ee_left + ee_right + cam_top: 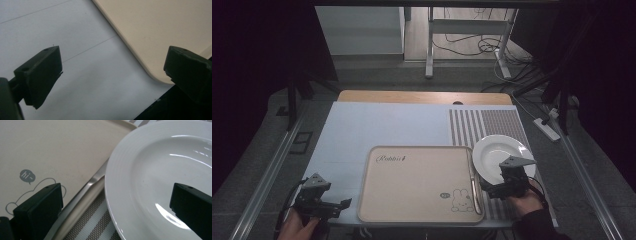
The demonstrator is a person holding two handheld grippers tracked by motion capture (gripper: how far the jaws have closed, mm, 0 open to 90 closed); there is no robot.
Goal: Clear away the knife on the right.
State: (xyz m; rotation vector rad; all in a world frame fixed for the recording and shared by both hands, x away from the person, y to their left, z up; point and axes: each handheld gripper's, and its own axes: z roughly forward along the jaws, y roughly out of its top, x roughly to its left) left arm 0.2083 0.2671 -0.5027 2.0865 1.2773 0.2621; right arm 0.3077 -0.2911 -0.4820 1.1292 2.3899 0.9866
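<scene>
Dark surroundings frame the surface (377,125), which carries a pale blue-white sheet on its left and middle and a brown-and-white striped placemat (492,125) on its right; a strip of bare wood shows along the far edge. Beyond it lie grey floor, metal frame legs, loose cables and a power strip (546,128).

A beige rectangular tray (419,182) lies flat near the front edge, long axis running left to right. Script at its far left corner reads roughly "Rabbit", though the lettering is small and uncertain. A rabbit drawing sits at its near right corner with a grey speech bubble reading "hi~" (27,176). A slim metal utensil (86,190) lies along the tray's right edge, long axis running near to far; its ends are cut off or hidden, so its type cannot be told.

A white round plate (497,155) rests on the placemat, touching or just overlapping the tray's right edge; its near part is hidden behind the right tongs.

Left tongs (343,204), held low at the left front corner, point right toward the tray, jaws apart and empty. Right tongs (112,205) hang over the plate's near rim, jaws wide apart, gripping nothing. Both forearms are cut off by the bottom of the high view
</scene>
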